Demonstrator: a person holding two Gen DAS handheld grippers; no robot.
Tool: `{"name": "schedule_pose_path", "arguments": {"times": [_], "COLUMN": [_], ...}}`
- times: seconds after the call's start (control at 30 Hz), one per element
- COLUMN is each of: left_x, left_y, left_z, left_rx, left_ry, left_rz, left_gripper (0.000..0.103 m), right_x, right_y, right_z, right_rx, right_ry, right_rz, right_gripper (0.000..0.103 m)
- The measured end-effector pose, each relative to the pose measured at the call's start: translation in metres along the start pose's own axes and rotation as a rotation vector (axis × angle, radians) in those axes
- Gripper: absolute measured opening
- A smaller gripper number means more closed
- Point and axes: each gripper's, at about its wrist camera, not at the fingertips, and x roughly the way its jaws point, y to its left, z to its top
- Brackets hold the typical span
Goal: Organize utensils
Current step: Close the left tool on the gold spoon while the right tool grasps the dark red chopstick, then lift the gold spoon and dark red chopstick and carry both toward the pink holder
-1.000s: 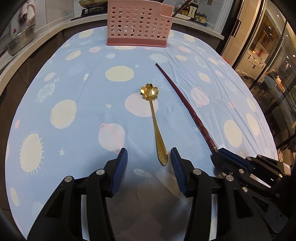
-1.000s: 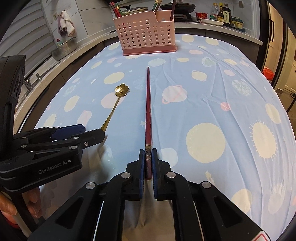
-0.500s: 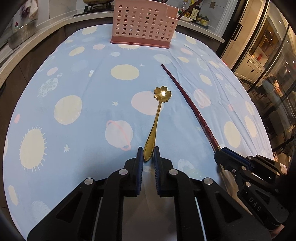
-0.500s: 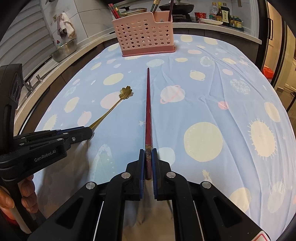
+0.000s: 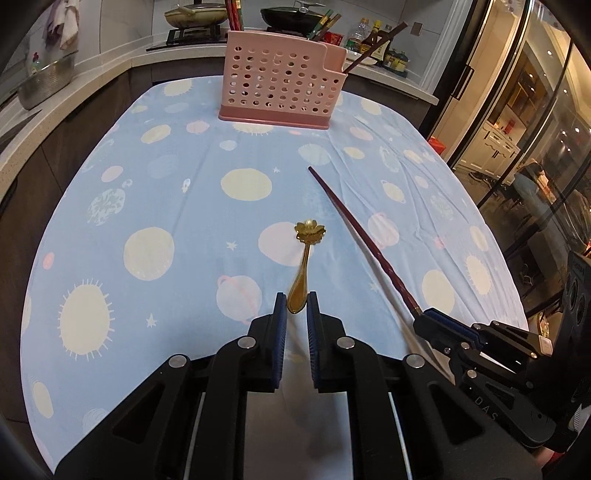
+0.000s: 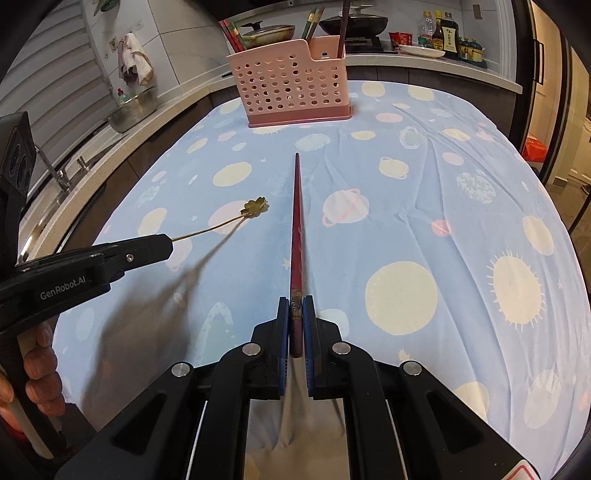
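My left gripper (image 5: 296, 308) is shut on the handle of a gold spoon (image 5: 304, 258) with a flower-shaped bowl and holds it above the cloth. It also shows in the right wrist view (image 6: 168, 246), with the spoon (image 6: 236, 221) casting a shadow. My right gripper (image 6: 295, 317) is shut on the end of a dark red chopstick (image 6: 295, 221) that points at the pink utensil holder (image 6: 291, 88). In the left wrist view the chopstick (image 5: 354, 225) and right gripper (image 5: 436, 321) are at the right, the holder (image 5: 277, 85) far ahead.
The table has a blue planet-print cloth (image 5: 147, 221). The holder has several chopsticks (image 6: 341, 26) standing in it. A counter with a metal bowl (image 6: 129, 110), pans (image 5: 195, 14) and bottles (image 6: 439, 33) lies behind. A glass door (image 5: 535, 129) is at the right.
My left gripper closed on the spoon handle and lifted it off the cloth. My right gripper stayed shut on the chopstick and raised it slightly toward the holder.
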Motion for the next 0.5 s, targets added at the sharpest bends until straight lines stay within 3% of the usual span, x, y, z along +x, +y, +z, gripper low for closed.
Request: {"name": "schedule_pose_path", "arguments": {"times": [0.5], "left_x": [-0.03], "left_y": [-0.008], "left_z": [0.038], "left_rx": [0.044], "left_ry": [-0.114], "left_rz": [0.01], "left_gripper": [0.01], "right_x": [-0.03], "right_y": [0.001], "right_z": [0.035], "right_rx": [-0.01], "right_ry": [-0.095], "right_rz": [0.018], "right_gripper": [0.007]}}
